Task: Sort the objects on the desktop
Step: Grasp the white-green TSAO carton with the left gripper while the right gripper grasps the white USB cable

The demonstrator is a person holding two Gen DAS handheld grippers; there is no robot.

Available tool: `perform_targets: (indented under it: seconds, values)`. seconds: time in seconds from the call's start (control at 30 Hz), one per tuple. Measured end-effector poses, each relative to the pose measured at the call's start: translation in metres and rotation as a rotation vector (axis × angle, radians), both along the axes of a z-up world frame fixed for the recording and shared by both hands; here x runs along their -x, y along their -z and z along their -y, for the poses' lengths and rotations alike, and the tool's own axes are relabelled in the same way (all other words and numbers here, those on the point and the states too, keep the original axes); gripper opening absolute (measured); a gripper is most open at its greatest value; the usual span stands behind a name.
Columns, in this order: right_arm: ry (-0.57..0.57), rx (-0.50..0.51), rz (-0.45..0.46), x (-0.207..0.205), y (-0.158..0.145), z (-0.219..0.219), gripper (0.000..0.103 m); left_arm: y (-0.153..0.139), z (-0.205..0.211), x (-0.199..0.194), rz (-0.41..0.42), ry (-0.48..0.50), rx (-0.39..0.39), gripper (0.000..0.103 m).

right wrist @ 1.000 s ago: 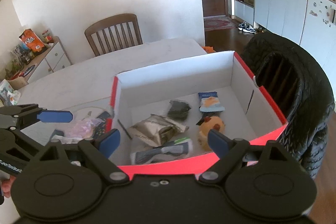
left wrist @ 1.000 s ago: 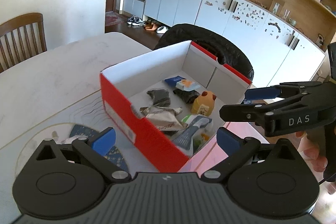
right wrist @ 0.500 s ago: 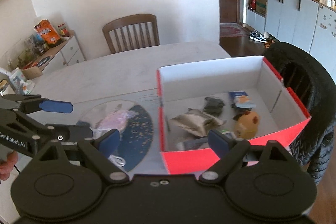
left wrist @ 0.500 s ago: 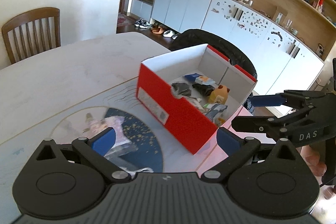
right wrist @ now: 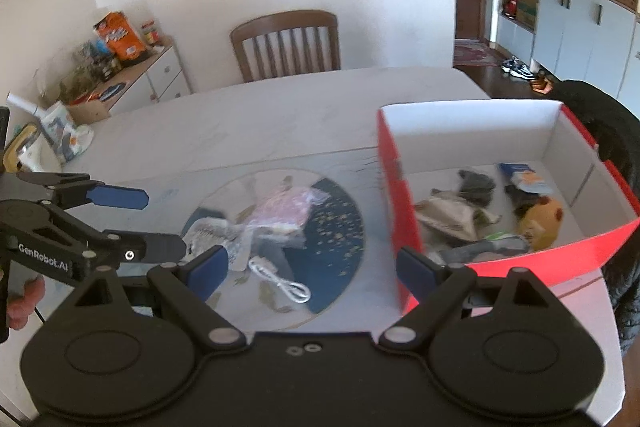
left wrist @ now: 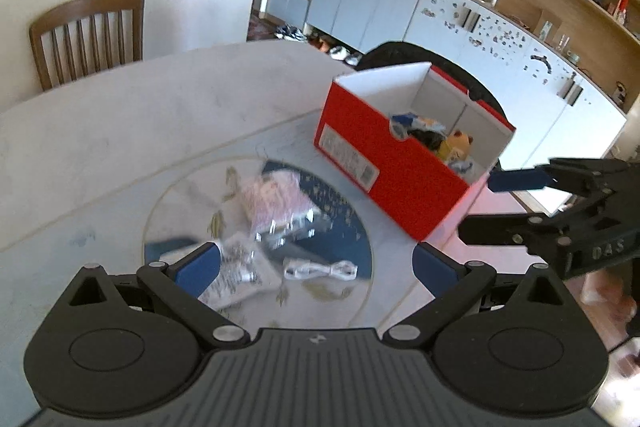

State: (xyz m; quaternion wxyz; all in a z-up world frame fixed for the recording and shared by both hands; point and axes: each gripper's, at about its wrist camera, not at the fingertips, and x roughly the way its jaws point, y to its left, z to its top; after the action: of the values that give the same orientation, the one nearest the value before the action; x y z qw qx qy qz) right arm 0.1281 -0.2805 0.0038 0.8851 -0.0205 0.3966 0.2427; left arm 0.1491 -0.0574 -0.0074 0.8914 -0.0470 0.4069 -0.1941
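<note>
A red shoebox (left wrist: 404, 171) (right wrist: 400, 211) with a white inside stands on the right of the pale table. It holds an orange plush toy (right wrist: 540, 223), a crumpled foil packet (right wrist: 452, 215) and other small packets. Left of the box, on a round blue starred mat (left wrist: 336, 227) (right wrist: 336, 227), lie a pink packet (left wrist: 272, 199) (right wrist: 284, 213), a clear wrapper (left wrist: 236, 275) (right wrist: 216, 231) and a coiled white cable (left wrist: 320, 271) (right wrist: 284, 283). My left gripper (left wrist: 316, 267) (right wrist: 148, 223) hangs open over the mat's near edge. My right gripper (right wrist: 312, 267) (left wrist: 520, 203) is open too, beside the box's near corner. Both are empty.
A wooden chair (right wrist: 286, 43) stands at the table's far side. A black jacket (right wrist: 612, 131) drapes over a seat behind the box. A low cabinet (right wrist: 132, 75) with snack bags is at the left. The table's edge (right wrist: 608, 307) runs close to the box on the right.
Both grippers have drawn back and swung left, away from the box. The mat with its loose items has come into view. Both stay open and empty.
</note>
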Motion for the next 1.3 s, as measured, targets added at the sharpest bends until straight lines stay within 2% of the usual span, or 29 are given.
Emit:
perform_targets:
  seconds: [0.13,0.57,0.77,1.03,1.3]
  values:
    - [-0.009,0.001,-0.024,-0.002,0.009,-0.014,0.091,0.013,-0.012,0.006,-0.023,0.018,0.015,0.103]
    - [-0.014,0.028,-0.092,-0.014,0.052,-0.040,0.091,0.056,-0.016,0.021,-0.022,0.160,-0.054,0.103]
    - [-0.017,0.058,-0.092,-0.023,0.072,-0.053,0.090,0.073,-0.017,0.022,-0.026,0.204,-0.088,0.103]
    - [-0.036,0.118,-0.107,-0.036,0.097,-0.074,0.083,0.085,-0.019,0.022,-0.014,0.235,-0.125,0.103]
    - [-0.070,0.165,-0.117,-0.042,0.109,-0.090,0.070,0.095,-0.022,0.017,-0.028,0.231,-0.118,0.102]
